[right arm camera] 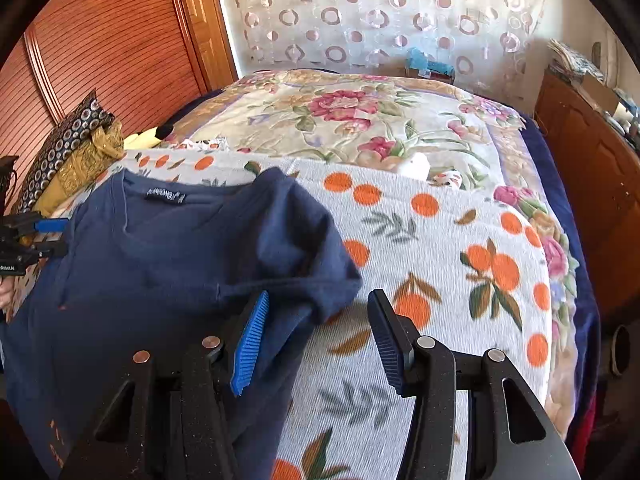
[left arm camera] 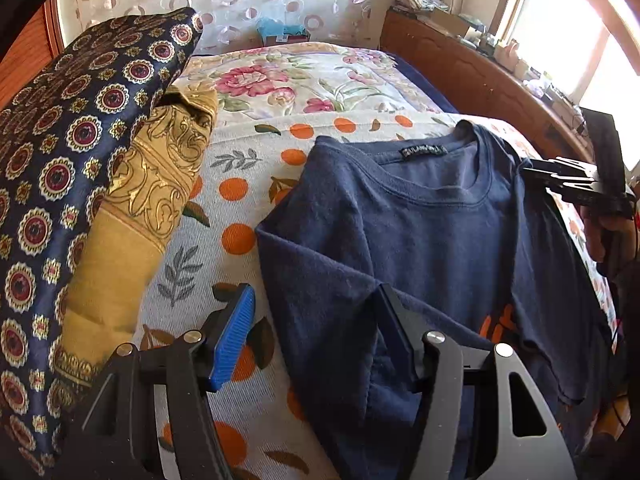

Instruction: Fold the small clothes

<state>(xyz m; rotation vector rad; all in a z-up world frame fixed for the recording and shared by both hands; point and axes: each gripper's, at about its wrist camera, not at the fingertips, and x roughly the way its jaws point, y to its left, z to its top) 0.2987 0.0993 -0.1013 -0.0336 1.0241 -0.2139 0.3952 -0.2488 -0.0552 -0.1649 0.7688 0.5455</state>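
The left gripper (left arm camera: 316,332) fingers stand apart around the edge of the navy blue cotton T-shirt (left arm camera: 420,240), not pinching it. The right gripper (right arm camera: 316,336) is released beside the sleeve. The shirt lies on the orange-printed bed blanket (right arm camera: 440,240); pinch only the edge.

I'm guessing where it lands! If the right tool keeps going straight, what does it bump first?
Probably the folded sleeve edge of the blue T-shirt, just ahead of the right tool; past it lies the orange-print blanket.
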